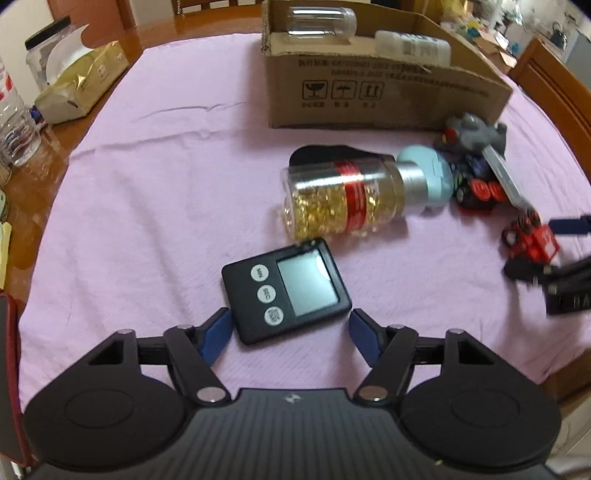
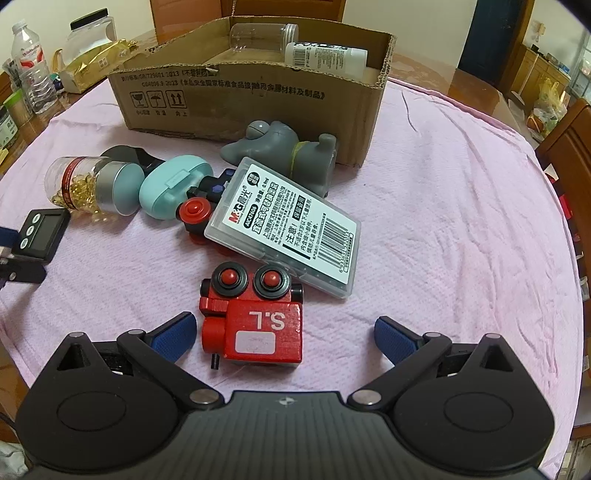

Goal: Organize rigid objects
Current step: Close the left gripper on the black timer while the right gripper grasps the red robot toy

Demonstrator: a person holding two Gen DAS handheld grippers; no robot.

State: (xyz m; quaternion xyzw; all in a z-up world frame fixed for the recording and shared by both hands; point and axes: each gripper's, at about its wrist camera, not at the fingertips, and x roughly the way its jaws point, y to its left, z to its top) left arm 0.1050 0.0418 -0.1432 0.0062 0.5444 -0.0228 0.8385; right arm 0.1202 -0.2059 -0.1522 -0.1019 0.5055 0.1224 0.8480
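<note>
The left gripper (image 1: 290,330) tilts steeply down over the pink-clothed tabletop (image 1: 147,184), its blue fingers (image 1: 216,334) apart on either side of the near end of a black digital timer (image 1: 286,291). The timer lies flat, face up, skewed to the finger line. One pad looks to be at or just beside its left corner; the other stands clear of its right edge. The grasp would go best if the wrist rolled to square the pads with the timer's two long sides and dropped low enough to catch its thin edge before closing.

The right gripper (image 2: 284,338) is pitched down much the same, fingers (image 2: 175,334) wide apart around a red wooden toy train car (image 2: 253,319) marked "S.L", which lies on its side with its wheels showing. The left pad is just beside it and the right pad well clear, so centring first would keep the toy from being shoved sideways.

Beyond lie a clear plastic refill case (image 2: 284,227) propped on other toy pieces, a mint earbud case (image 2: 173,186), a jar of gold capsules (image 1: 340,195) on its side and a grey rubber toy animal (image 2: 284,151). Farthest stands the cardboard box (image 2: 251,92), probably the destination, with a clear jar (image 2: 262,35) and a white bottle (image 2: 325,53) inside.
</note>
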